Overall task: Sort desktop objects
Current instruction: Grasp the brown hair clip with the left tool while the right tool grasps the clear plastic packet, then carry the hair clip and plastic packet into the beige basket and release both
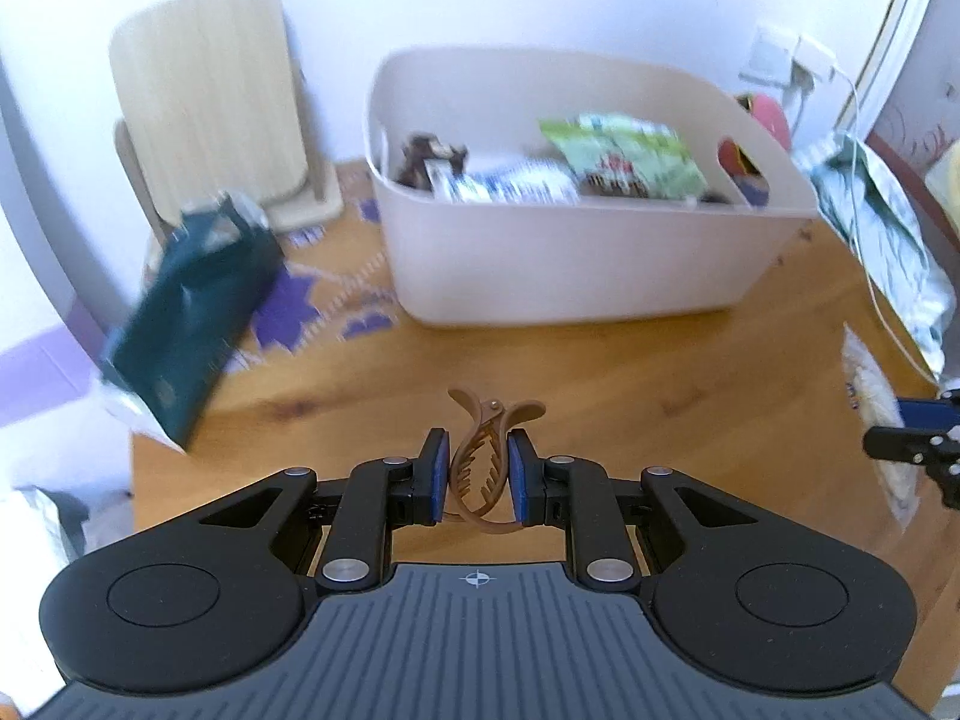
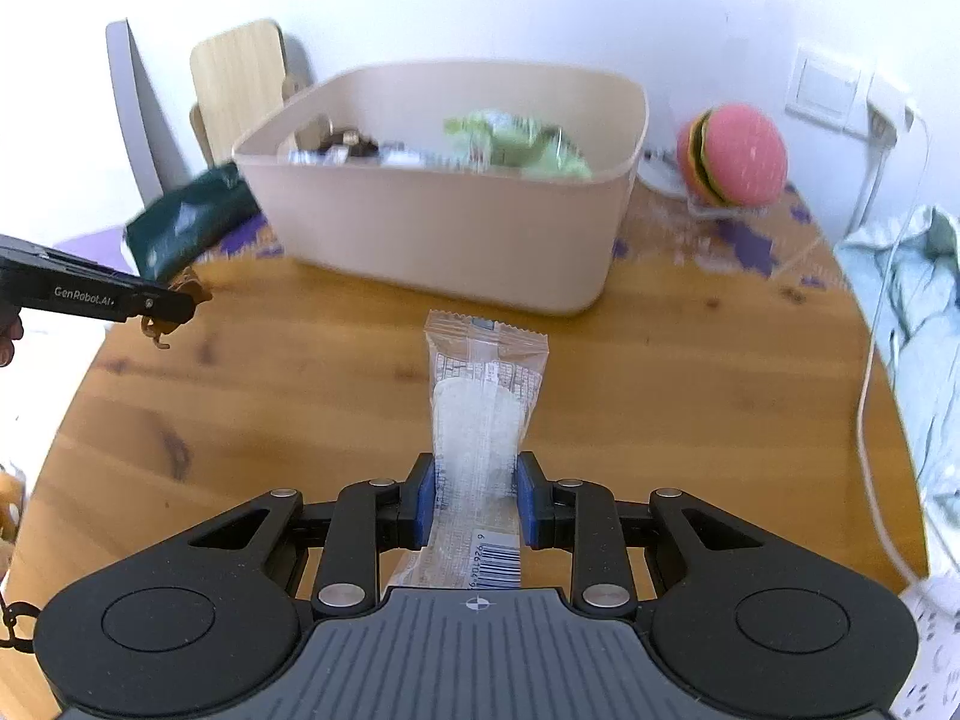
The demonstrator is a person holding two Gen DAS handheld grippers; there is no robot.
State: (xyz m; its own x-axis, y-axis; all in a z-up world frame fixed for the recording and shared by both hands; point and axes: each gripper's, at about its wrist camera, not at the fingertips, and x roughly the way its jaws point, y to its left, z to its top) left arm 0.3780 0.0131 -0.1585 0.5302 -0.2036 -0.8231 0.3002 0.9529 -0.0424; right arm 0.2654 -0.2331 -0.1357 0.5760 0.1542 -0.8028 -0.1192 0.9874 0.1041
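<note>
My left gripper (image 1: pixel 478 474) is shut on a brown hair claw clip (image 1: pixel 483 468) and holds it above the wooden table (image 1: pixel 600 372), in front of the beige storage bin (image 1: pixel 570 264). The bin holds several packets, among them a green one (image 1: pixel 624 156). My right gripper (image 2: pixel 475 495) is shut on a clear wrapped snack packet (image 2: pixel 480 414) with a barcode, held over the table (image 2: pixel 690 396) in front of the bin (image 2: pixel 444 228). The left gripper with the clip (image 2: pixel 174 306) shows at the left of the right wrist view.
A dark green pouch (image 1: pixel 192 312) lies at the table's left edge. A light wooden stand (image 1: pixel 210 108) stands behind it. A burger-shaped toy (image 2: pixel 732 156) sits right of the bin. A white cable (image 2: pixel 870 390) and crumpled cloth (image 2: pixel 924 324) lie at the right.
</note>
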